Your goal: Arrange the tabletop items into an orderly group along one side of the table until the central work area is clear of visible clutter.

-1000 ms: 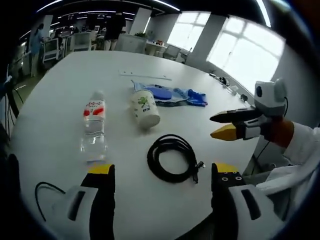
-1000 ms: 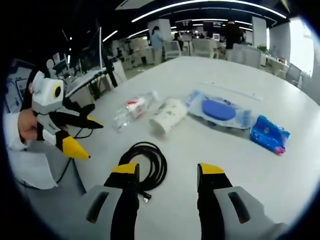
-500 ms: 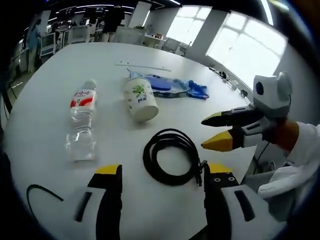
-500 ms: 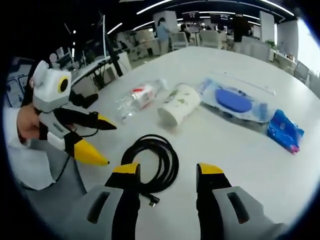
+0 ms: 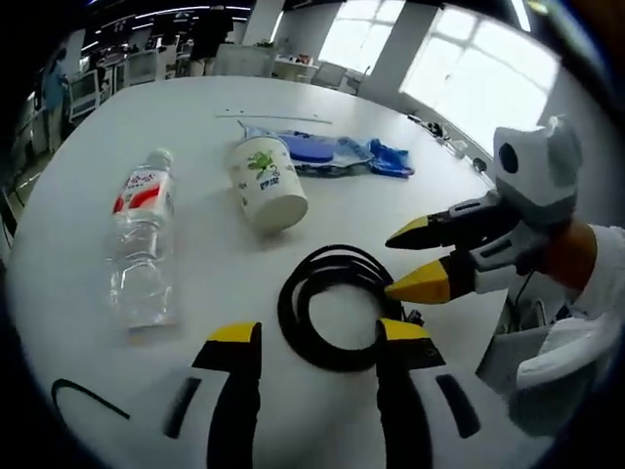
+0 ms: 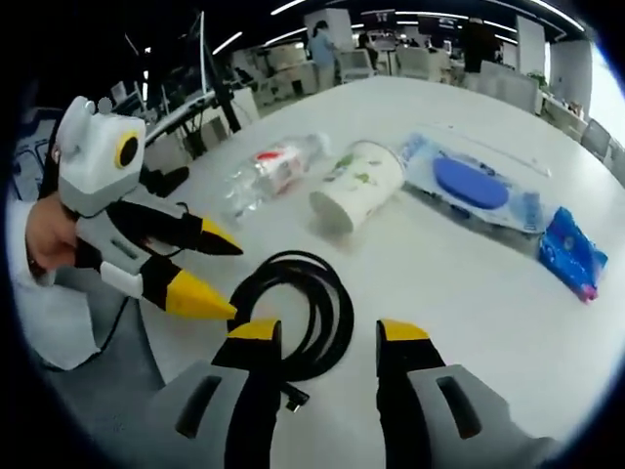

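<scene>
— Lying flat on the white round table is a coiled black cable, isn't it?

— Yes, close to the near edge. In the left gripper view it sits just beyond the left gripper, whose yellow-tipped jaws stand apart with nothing between them. The right gripper comes in from the right, jaws parted and empty, its lower yellow tip just over the coil's rim; I cannot tell whether it touches.

— And the other items?

— A clear plastic water bottle with a red label lies on its side left of the cable. A white paper cup with a green print lies tipped over beyond the coil. Behind the cup rest a clear packet holding a blue oval pad and a small blue wrapped pack.

— The right gripper view?

— Same coil right before the right gripper, open and empty, with the left gripper entering from the left, held by a hand.
</scene>
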Tool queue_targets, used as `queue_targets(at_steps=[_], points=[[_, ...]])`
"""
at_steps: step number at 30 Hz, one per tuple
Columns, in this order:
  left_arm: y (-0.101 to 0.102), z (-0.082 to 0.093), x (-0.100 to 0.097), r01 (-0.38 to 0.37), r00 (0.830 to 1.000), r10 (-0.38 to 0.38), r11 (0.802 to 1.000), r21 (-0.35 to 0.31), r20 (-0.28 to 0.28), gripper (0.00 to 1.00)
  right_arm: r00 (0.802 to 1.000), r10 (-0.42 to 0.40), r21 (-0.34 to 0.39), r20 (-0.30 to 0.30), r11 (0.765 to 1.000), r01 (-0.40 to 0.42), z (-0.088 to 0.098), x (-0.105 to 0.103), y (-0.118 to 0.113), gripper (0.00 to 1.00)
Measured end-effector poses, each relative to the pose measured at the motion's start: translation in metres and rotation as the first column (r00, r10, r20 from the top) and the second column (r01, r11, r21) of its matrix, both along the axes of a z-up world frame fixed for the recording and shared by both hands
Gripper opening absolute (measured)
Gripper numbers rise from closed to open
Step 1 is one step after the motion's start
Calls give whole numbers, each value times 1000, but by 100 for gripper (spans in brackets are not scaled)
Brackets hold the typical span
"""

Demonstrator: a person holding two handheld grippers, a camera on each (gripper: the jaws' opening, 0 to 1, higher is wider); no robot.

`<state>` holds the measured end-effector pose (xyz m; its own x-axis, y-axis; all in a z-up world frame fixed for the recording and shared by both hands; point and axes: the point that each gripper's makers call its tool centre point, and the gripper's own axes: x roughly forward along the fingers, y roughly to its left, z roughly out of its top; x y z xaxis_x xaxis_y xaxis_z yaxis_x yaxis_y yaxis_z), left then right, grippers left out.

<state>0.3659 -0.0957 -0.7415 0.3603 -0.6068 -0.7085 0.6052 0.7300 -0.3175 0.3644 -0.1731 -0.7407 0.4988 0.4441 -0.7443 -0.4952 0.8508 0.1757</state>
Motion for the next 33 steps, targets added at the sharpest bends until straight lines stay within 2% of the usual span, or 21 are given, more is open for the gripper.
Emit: queue_targets(at_steps=[10,14,16,19,21,22,25,27,33], points=[[-2,-11,-1,25,1000,-25,999,38,-11,31,1000,0,-12,-26,1000,-1,-11,0,0,30],[0,-17,-3,26,999,-25,998,54,-25,29,999,12,-21,-34,1000,-12,-14,-2,3,21],[0,-16,-3,28,999,-26,998,49,-27,26,999,13,-22,-39,1000,-14,-17,-3,5,21],[4,-16,0,32,999,-31,997,73,-9,22,999,12,-27,-44,1000,-13,-19,-3,4,19],[9,-19,2,55,998,-57,991,123,14,17,999,6,-27,-42,1000,-7,-20,-3,4,19],[5,-19,0,56,998,-57,993,106,2,17,999,5,-29,-41,1000,-6,-20,-3,5,19],[5,-18,1,62,998,-64,991,118,8,17,999,1,-53,-42,999,-3,-21,-2,5,17],[4,-19,1,57,998,-58,991,125,5,17,1000,-8,-58,-27,998,7,-18,1,4,12],[6,-20,1,37,999,-36,990,134,-13,12,999,-32,-32,-44,999,30,-16,2,6,5]])
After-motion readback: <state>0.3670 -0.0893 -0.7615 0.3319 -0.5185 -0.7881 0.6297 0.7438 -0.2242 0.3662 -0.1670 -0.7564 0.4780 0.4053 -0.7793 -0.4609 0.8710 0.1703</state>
